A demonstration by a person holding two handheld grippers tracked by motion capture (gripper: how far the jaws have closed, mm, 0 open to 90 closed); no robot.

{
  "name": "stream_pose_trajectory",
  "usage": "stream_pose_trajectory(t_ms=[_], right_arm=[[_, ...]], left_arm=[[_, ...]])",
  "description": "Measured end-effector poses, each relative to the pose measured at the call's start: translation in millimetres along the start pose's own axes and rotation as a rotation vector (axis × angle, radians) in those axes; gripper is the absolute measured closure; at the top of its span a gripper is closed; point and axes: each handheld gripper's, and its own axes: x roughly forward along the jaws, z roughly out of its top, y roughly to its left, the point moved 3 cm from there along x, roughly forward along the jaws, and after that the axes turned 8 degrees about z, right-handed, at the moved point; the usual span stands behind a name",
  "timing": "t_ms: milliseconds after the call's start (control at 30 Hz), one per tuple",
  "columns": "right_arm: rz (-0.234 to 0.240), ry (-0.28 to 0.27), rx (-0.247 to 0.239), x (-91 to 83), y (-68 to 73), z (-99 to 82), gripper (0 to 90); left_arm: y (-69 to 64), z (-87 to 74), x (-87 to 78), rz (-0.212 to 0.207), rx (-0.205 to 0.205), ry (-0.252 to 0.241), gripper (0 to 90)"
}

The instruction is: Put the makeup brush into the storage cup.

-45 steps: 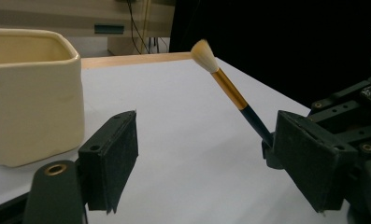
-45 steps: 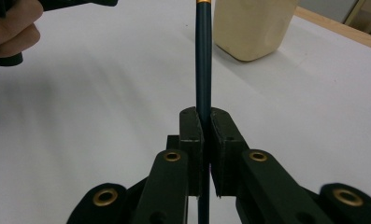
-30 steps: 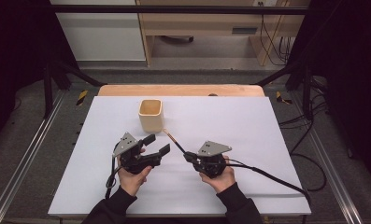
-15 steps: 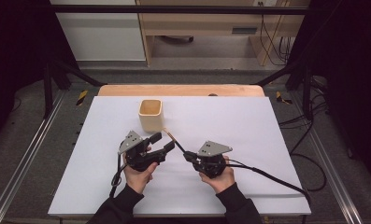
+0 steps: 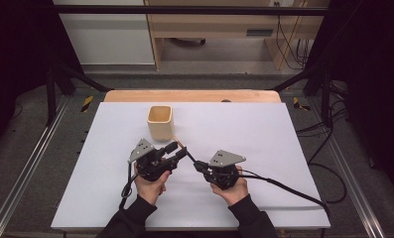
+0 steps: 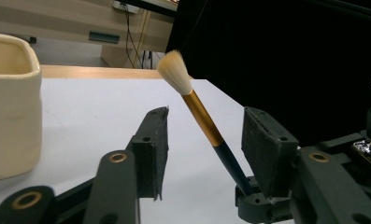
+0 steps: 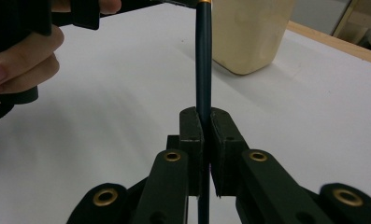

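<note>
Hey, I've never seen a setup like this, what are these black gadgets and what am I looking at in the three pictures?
A person sits at a white table, holding a hand-operated gripper in each hand. The high view looks down from above; the other two come from cameras riding on each gripper. The right gripper is clamped shut on the dark handle of a brush. The left gripper is open, with the brush standing between its jaws, untouched. A cream cup stands on the table just beyond.
</note>
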Motion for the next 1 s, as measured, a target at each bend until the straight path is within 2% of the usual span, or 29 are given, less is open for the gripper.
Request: stream_pose_trajectory(t_ms=[400, 567, 1000], right_arm=[[0.003, -0.005, 0.004, 1.6, 1.1, -0.4, 85.0], [0.01, -0.003, 0.007, 2.5, 1.2, -0.9, 85.0], [0.019, 0.006, 0.019, 4.9, 1.8, -2.6, 85.0]], left_arm=[[-4.7, -0.2, 2.9, 0.004, -0.035, -0.01, 64.5], [-3.8, 0.2, 2.3, 0.019, -0.044, -0.011, 73.4], [-8.7, 0.7, 1.3, -0.002, -0.056, -0.015, 78.5]])
